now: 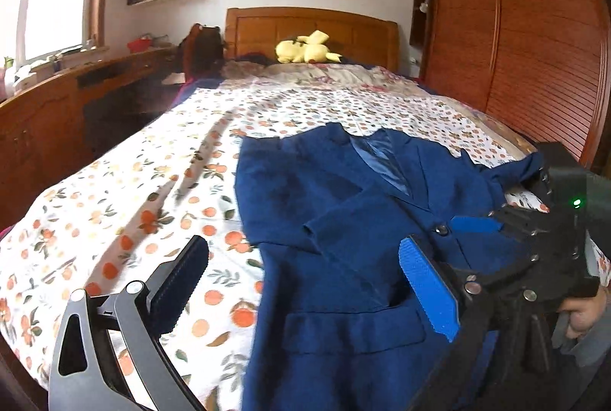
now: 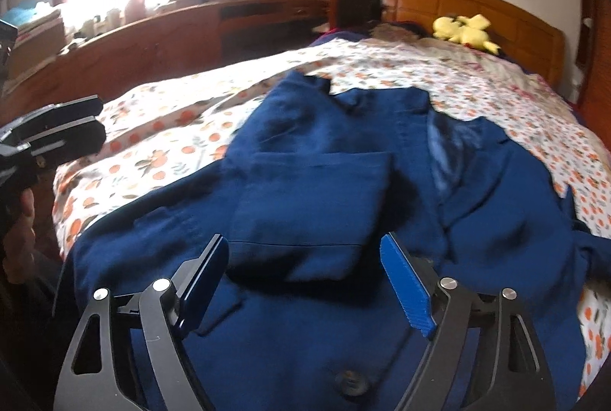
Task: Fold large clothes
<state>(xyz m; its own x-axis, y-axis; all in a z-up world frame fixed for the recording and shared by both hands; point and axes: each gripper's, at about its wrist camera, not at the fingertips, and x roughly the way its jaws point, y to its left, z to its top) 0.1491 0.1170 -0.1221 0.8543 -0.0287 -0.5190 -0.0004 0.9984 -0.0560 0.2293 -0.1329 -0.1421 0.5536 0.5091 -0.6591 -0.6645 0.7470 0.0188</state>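
While both grippers stand spread with nothing between the pads, a blue jacket point(image 2: 343, 182) lies flat on a bed point(image 1: 114, 220) with an orange-print sheet. The right gripper point(image 2: 305, 281) hovers over the near front of the jacket, just beyond a dark button point(image 2: 351, 382). The left gripper point(image 1: 305, 281) hangs over the jacket's left edge. One sleeve point(image 2: 305, 205) is folded across the chest. The cloth looks thick, soft and fairly heavy, likely to hold a crease without slipping. The unfolded right shoulder or the hem seems the best place to pinch. No labels or writing can be read. A yellow plush toy point(image 1: 305, 48) sits far off by the headboard point(image 1: 313, 29).
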